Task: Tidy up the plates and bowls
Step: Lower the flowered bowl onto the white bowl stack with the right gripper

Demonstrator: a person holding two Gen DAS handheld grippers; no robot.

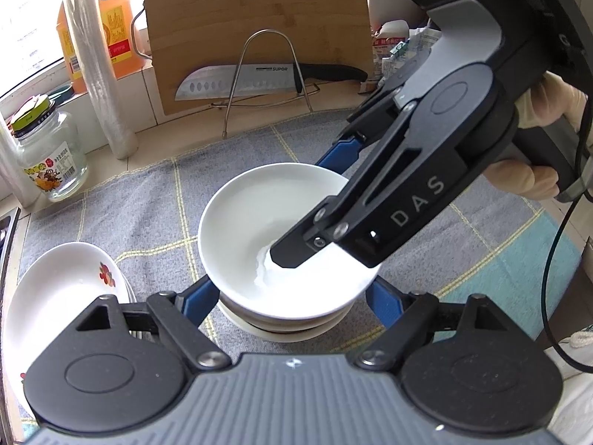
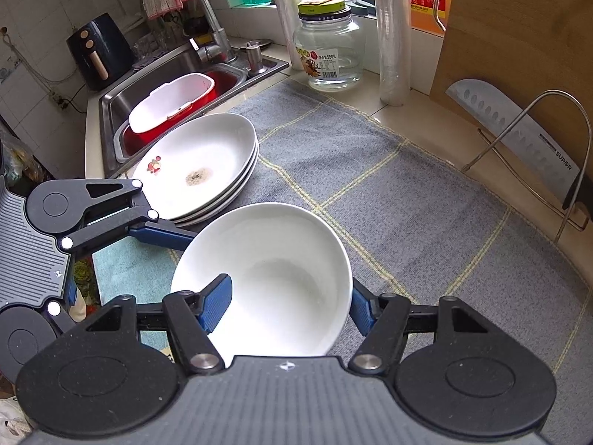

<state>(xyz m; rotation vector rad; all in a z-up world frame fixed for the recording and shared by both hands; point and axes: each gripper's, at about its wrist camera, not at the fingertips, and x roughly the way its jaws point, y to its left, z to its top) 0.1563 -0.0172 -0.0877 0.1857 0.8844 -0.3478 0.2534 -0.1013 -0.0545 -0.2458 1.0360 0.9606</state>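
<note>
A white bowl (image 1: 252,222) sits on top of a stack of bowls (image 1: 285,324) on the grey checked mat (image 1: 141,204). My right gripper (image 2: 289,302) is shut on its rim, one finger (image 2: 217,300) inside the bowl and the other outside. In the left wrist view the right gripper (image 1: 307,207) reaches in from the upper right. My left gripper (image 1: 291,296) clasps the stack from both sides below the top bowl, and its blue finger (image 2: 163,235) shows beside the bowl. A stack of flowered white plates (image 2: 200,163) lies to the left on the mat.
A knife (image 1: 241,81) rests on a wire rack before a wooden board (image 1: 255,11). A glass jar (image 2: 328,52), a roll of wrap (image 2: 391,33) and an orange bottle (image 1: 115,29) line the back. A sink (image 2: 111,111) with a red basin holding a white tub (image 2: 174,102) lies beyond the plates.
</note>
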